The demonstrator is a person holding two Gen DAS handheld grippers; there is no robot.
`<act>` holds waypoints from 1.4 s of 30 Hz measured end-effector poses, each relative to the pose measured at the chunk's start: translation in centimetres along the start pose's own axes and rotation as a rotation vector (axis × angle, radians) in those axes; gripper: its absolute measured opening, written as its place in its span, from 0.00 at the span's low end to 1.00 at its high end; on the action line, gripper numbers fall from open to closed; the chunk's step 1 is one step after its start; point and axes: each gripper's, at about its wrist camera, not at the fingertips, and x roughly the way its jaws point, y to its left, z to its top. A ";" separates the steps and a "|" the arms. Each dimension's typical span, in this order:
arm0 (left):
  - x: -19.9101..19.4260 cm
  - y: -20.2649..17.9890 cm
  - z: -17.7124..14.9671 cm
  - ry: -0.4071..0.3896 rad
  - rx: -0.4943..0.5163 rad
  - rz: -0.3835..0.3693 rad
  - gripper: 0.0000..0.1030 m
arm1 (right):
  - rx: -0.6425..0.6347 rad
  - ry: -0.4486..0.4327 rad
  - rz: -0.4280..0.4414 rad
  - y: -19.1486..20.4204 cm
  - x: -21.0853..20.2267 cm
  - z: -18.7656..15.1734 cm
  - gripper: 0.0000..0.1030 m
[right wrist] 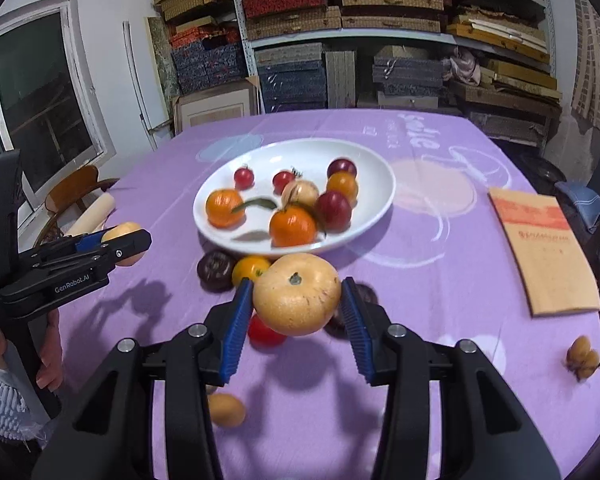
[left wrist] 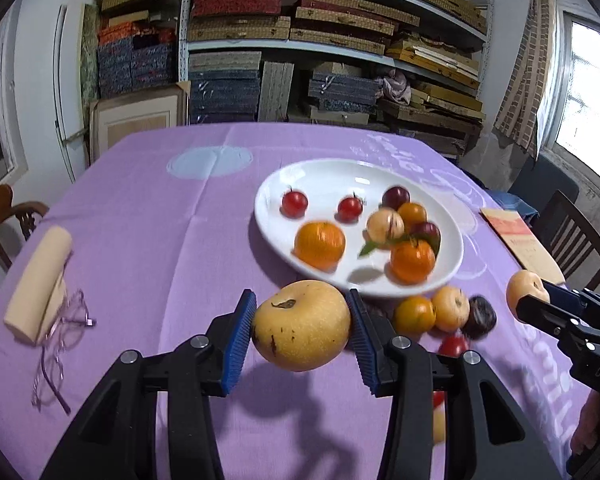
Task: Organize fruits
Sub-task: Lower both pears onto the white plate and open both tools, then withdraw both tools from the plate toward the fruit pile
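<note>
In the left wrist view my left gripper (left wrist: 302, 300) is shut on a large yellow pear (left wrist: 302, 326), held above the purple cloth just short of the white plate (left wrist: 300, 172). In the right wrist view my right gripper (right wrist: 297, 284) is shut on a paler round pear (right wrist: 296, 296), also off the cloth. Each gripper shows at the edge of the other's view: the right gripper (left wrist: 534, 298) and the left gripper (right wrist: 126, 240). The plate (right wrist: 376, 160) holds oranges, red tomatoes, plums and a small pear. Loose fruit lies in front of it: an orange (right wrist: 250, 268), a dark plum (right wrist: 216, 270) and a tomato (right wrist: 264, 332).
Glasses (left wrist: 60, 344) and a cream roll (left wrist: 40, 280) lie at the table's left. A tan booklet (right wrist: 544, 240) and a small fruit cluster (right wrist: 582, 356) lie at its right. Wooden chairs stand on both sides, and shelves of boxes stand behind.
</note>
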 end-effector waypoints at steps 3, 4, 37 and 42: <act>1.9 -0.3 3.8 -0.020 -0.005 -0.009 0.45 | 0.018 0.005 0.006 -1.3 1.9 3.3 0.43; 3.0 -0.5 5.2 -0.018 -0.002 -0.013 0.45 | 0.026 0.013 0.008 -1.8 2.8 4.3 0.43; 6.3 1.9 7.2 0.066 -0.095 0.054 0.69 | 0.036 -0.141 -0.015 -3.8 2.1 10.5 0.71; 2.5 0.6 2.4 0.086 -0.065 0.057 0.74 | 0.087 -0.195 -0.043 -5.0 -1.9 5.1 0.77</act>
